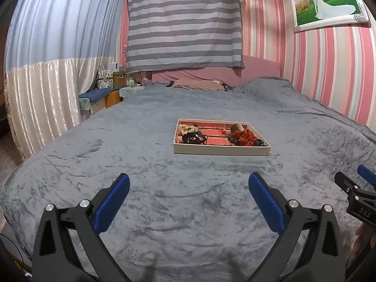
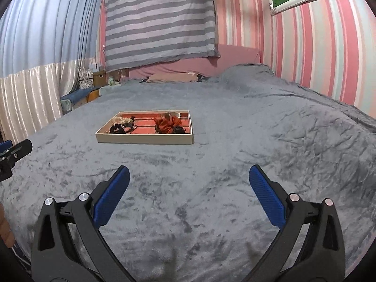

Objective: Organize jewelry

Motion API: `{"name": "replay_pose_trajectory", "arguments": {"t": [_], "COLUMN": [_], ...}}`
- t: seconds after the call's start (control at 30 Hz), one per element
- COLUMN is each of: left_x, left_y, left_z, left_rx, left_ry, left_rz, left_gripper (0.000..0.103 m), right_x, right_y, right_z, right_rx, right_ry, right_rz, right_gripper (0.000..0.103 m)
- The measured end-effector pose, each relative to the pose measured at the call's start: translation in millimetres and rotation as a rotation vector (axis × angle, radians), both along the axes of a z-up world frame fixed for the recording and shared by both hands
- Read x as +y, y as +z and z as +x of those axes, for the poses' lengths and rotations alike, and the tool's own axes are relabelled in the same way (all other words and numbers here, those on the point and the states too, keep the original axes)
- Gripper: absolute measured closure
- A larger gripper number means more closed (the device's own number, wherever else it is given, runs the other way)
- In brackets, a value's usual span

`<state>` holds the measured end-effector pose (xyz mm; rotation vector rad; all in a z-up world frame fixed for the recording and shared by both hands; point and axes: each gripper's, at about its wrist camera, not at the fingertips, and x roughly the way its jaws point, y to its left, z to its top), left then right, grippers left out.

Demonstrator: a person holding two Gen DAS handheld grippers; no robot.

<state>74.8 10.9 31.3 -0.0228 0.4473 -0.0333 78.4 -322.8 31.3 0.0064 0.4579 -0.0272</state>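
On the grey plush bedspread point(image 1: 164, 211), at about twelve o'clock from the left gripper point(image 1: 189, 185) and eleven o'clock from the right gripper point(image 2: 189, 178), sits the shallow cream-walled tray with red-lined compartments point(image 1: 221, 150). A rust-red fabric scrunchie point(image 1: 244, 137), black hair pieces point(image 1: 193, 138) and pale ones already lie inside, nothing shows loose on the bedspread, so the sorting looks nearly or wholly finished. Both grippers hang well apart from the tray, blue pads spread wide and empty.
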Motion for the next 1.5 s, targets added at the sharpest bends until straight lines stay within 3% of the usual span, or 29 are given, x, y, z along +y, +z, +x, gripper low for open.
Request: {"name": "replay_pose_trajectory", "arguments": {"t": [1.5], "left_x": [-1], "left_y": [-3], "left_z": [0], "left_rx": [-0.016], "left_ry": [-0.017], "left_rz": [0.027], "left_gripper": [0.004], "right_x": [11], "right_y": [-1], "right_z": [-7], "right_rx": [-0.042], "right_ry": [-0.055], "right_rz": [-0.065], "right_gripper": [0.004]}}
